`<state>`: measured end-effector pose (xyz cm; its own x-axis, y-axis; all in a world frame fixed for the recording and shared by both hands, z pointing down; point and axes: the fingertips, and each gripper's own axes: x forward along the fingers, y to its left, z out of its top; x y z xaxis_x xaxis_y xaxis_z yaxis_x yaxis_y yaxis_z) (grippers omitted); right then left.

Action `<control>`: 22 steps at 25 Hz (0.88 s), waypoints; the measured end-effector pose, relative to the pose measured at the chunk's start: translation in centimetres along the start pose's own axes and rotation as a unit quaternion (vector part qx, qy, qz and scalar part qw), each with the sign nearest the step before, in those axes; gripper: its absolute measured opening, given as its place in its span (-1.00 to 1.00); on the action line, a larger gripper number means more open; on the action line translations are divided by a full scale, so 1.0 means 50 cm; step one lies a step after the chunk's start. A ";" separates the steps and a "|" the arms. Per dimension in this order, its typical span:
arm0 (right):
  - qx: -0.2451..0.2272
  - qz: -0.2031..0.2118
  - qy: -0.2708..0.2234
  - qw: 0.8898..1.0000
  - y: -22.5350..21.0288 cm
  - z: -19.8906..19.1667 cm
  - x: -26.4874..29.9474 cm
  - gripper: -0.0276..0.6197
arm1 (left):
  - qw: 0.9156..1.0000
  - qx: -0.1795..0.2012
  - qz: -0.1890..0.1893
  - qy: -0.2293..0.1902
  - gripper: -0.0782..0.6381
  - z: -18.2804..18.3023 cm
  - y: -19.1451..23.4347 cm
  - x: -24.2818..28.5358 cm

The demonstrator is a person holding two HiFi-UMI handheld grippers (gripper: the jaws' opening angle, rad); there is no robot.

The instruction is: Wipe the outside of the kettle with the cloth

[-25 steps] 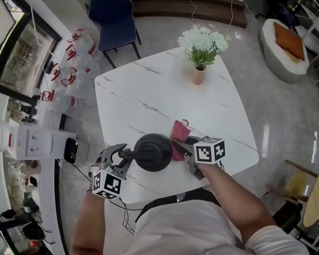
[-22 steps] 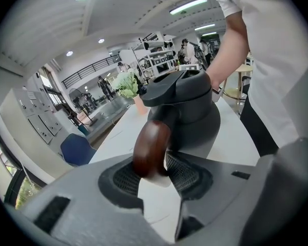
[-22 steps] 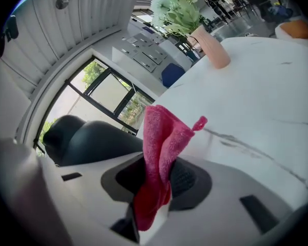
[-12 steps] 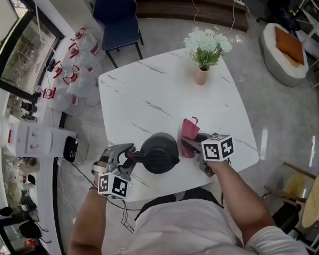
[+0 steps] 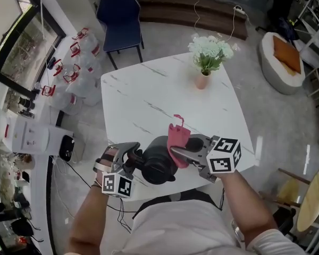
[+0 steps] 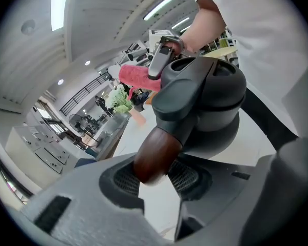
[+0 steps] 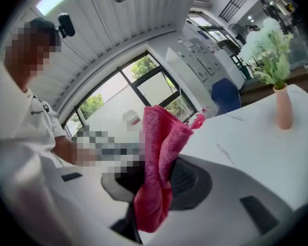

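Observation:
The dark kettle (image 5: pixel 157 168) stands near the front edge of the white marble table (image 5: pixel 149 97). My left gripper (image 5: pixel 129 159) is shut on its brown wooden handle (image 6: pixel 155 157), which sits between the pads. My right gripper (image 5: pixel 176 152) is lifted at the kettle's right side, shut on a pink cloth (image 5: pixel 177 138) that stands up above its jaws. In the left gripper view the cloth (image 6: pixel 137 78) shows just behind the kettle (image 6: pixel 205 104) top. Whether it touches the kettle I cannot tell. In the right gripper view the cloth (image 7: pixel 159 168) hangs folded between the pads of the right gripper (image 7: pixel 154 188).
A pink vase with white flowers (image 5: pixel 208 57) stands at the table's far right. A blue chair (image 5: pixel 119 15) is beyond the far edge. Water jugs (image 5: pixel 74 70) and a white machine (image 5: pixel 37 139) line the floor at the left.
My right gripper has risen from the table beside the kettle, carrying the pink cloth up next to the kettle's top. The left gripper has stayed on the handle.

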<state>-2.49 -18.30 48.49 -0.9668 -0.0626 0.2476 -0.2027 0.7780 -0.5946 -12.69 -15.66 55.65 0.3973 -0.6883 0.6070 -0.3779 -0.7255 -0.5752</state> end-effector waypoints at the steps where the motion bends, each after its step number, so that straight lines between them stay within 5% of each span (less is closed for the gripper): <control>1: -0.011 -0.003 0.012 1.000 0.004 -0.009 0.011 -0.55 | 1.000 0.005 0.000 -0.001 -0.39 0.003 0.000 0.000; 5: -0.020 -0.020 0.038 0.999 -0.017 -0.023 0.038 -0.54 | 1.000 0.015 0.000 -0.002 -0.39 0.006 0.002 -0.002; 22: 0.077 -0.110 0.050 0.990 -0.213 -0.123 0.053 -0.55 | 1.000 0.009 0.005 0.004 -0.39 0.005 0.006 -0.002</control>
<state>-1.91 -22.93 60.18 -0.8783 -0.1507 0.4538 -0.4347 0.6472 -0.6263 -12.64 -15.83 55.31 0.3873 -0.6956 0.6050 -0.3676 -0.7184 -0.5906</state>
